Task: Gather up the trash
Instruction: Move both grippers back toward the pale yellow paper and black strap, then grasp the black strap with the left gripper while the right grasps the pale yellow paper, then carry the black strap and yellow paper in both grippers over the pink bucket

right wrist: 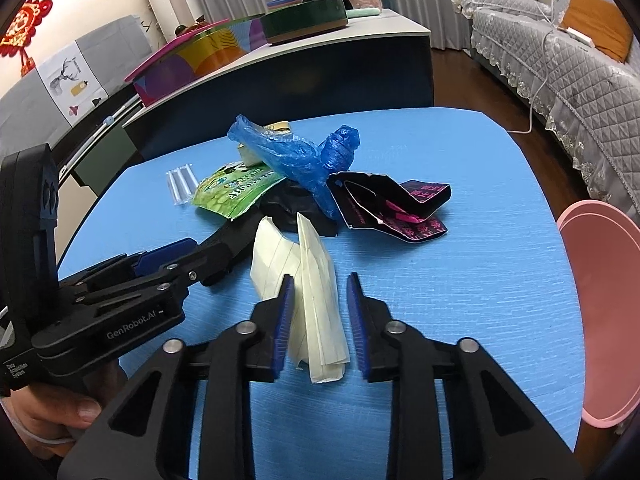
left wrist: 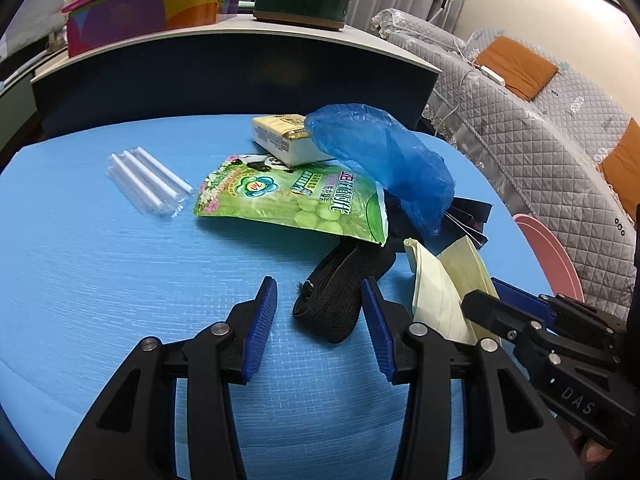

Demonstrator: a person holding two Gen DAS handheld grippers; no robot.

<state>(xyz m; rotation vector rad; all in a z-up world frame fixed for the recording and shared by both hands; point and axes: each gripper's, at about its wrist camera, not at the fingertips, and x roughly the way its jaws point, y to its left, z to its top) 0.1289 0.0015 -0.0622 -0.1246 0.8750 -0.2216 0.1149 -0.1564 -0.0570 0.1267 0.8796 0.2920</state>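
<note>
- You are only starting: the whole pile is lying uncollected, from the clear tubes (left wrist: 150, 180) at ten o'clock to the pink bin (right wrist: 604, 320) at three.
- Your right gripper (right wrist: 318, 312) is straddling the cream paper (right wrist: 316, 280), pads not yet pressing; your left gripper (left wrist: 320, 320) is gaping beside the black strap (left wrist: 340, 292).

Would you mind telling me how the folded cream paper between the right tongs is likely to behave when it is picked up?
The cream paper looks thin and creased, so it is probably light and floppy, and its loose far end may droop. Its folded layers could slide or fan apart. The right tongs straddle it without visibly pressing, so it may shift on the blue table as they close.
</note>
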